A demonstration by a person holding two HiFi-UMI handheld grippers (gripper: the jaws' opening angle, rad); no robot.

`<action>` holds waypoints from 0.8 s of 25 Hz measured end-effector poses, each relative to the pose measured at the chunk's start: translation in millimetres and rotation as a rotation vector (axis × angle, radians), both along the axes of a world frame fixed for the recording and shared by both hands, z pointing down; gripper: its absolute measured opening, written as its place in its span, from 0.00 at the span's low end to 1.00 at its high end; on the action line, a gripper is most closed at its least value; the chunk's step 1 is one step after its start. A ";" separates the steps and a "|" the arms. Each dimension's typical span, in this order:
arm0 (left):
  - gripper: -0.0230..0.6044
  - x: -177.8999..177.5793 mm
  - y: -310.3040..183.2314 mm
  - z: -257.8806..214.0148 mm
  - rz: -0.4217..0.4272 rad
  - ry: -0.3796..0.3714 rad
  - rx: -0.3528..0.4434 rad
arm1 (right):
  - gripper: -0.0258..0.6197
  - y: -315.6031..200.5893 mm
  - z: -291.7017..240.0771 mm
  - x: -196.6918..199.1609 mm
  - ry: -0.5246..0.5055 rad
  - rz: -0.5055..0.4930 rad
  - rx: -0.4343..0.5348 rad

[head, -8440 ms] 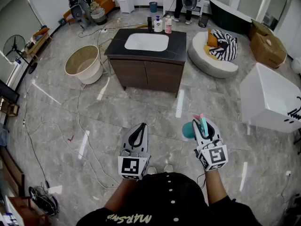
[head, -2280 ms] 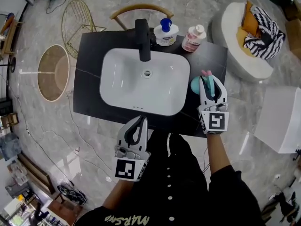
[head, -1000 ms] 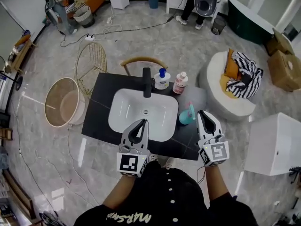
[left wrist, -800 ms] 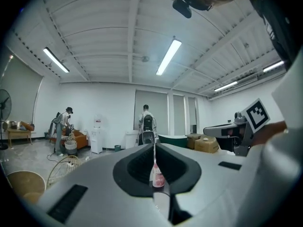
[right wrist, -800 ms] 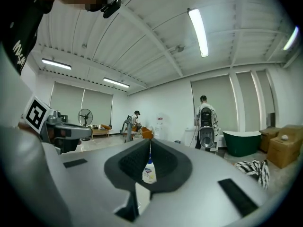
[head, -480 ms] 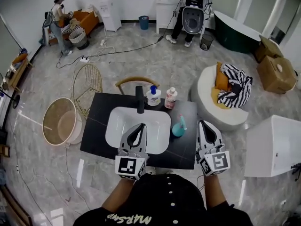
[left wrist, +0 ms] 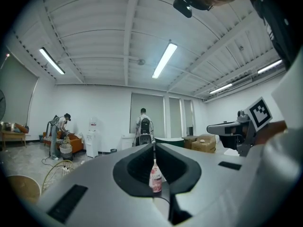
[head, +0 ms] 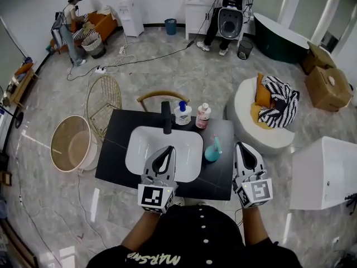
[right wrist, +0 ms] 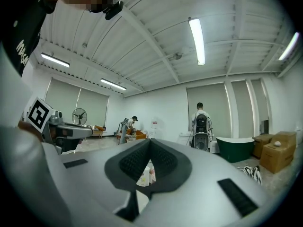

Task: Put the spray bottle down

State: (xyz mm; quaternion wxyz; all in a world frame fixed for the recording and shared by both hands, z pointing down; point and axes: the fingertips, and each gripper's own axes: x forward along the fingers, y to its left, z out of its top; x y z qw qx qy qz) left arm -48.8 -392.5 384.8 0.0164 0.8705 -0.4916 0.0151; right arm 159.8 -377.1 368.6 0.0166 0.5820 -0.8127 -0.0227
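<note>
Now | right gripper [head: 244,146]: jaws pressed together, empty | spray bottle [head: 212,149]: upright on counter [head: 114,149], just left of its tips, apart | left gripper [head: 165,150]: jaws together, empty

Wore a black button-front top [head: 192,240] with a row of small white buttons [head: 201,227] down the middle and pale lettering [head: 153,258] across the chest, sleeves black as well. Bore a pale grey, smooth-shelled left gripper [head: 169,148] and a matching right gripper [head: 240,145], each lined with black ribbed pads [right wrist: 135,161] around a teardrop-shaped opening and backed by a cube of black-and-white square markers [head: 154,198].
</note>
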 end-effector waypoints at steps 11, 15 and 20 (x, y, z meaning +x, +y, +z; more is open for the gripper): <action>0.07 -4.8 0.9 -0.4 -0.005 -0.004 -0.002 | 0.03 -2.7 -3.3 -10.4 -0.011 -0.019 0.007; 0.07 -4.7 2.9 -1.8 -0.002 -0.005 0.005 | 0.03 -1.7 -4.1 -12.1 -0.014 -0.026 0.008; 0.07 -6.4 4.8 -2.3 -0.005 -0.003 0.006 | 0.03 -0.6 -4.3 -14.9 -0.010 -0.033 0.009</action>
